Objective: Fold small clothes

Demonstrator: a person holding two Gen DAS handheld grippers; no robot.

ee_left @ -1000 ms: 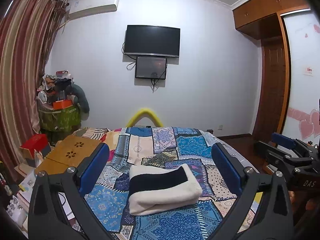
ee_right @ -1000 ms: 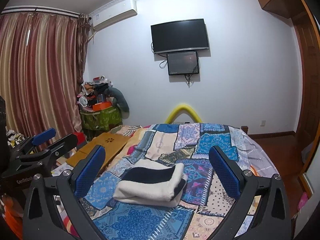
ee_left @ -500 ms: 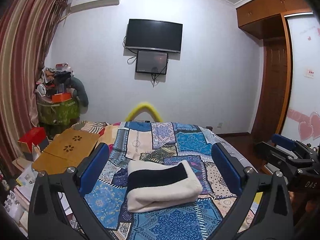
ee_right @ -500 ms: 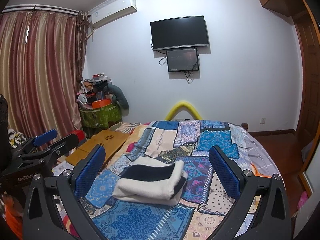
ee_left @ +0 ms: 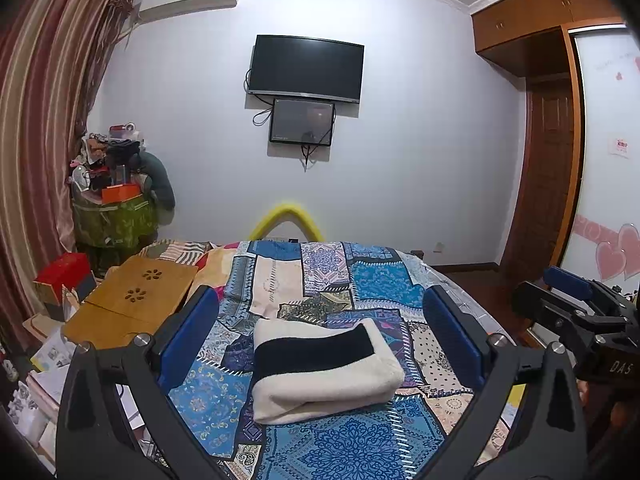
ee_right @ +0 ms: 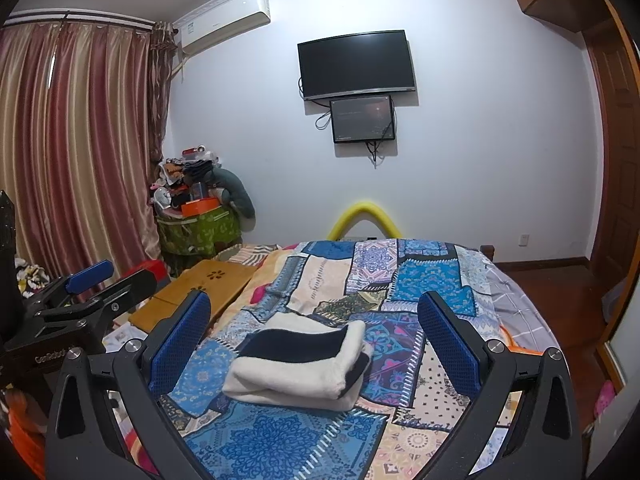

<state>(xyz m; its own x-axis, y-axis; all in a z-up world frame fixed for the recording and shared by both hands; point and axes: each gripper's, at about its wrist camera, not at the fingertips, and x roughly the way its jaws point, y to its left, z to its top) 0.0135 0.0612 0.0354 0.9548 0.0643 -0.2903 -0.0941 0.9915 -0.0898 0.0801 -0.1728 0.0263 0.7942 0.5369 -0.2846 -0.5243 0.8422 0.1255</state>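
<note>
A cream garment with a black band (ee_left: 320, 368) lies folded into a thick bundle on the patchwork bedspread (ee_left: 376, 280). My left gripper (ee_left: 320, 332) hovers above and short of it, open, its blue pads wide apart and empty. From the right wrist view the same folded bundle (ee_right: 300, 364) rests on the bedspread (ee_right: 428, 276) below my right gripper (ee_right: 314, 332), which is open and holds nothing. Each gripper shows in the other's view: the right gripper (ee_left: 576, 300) at the right edge, the left gripper (ee_right: 92, 288) at the left edge.
A wooden lap table (ee_left: 136, 300) lies at the bed's left side, with boxes and papers (ee_left: 60, 276) on the floor beside it. A cluttered stand (ee_left: 116, 208) fills the left corner by the curtains. A wardrobe and door (ee_left: 552, 160) stand on the right.
Both wrist views have tilted slightly upward, so the folded garment and bed sit a little lower in frame. The garment has not moved and both grippers stay open.
</note>
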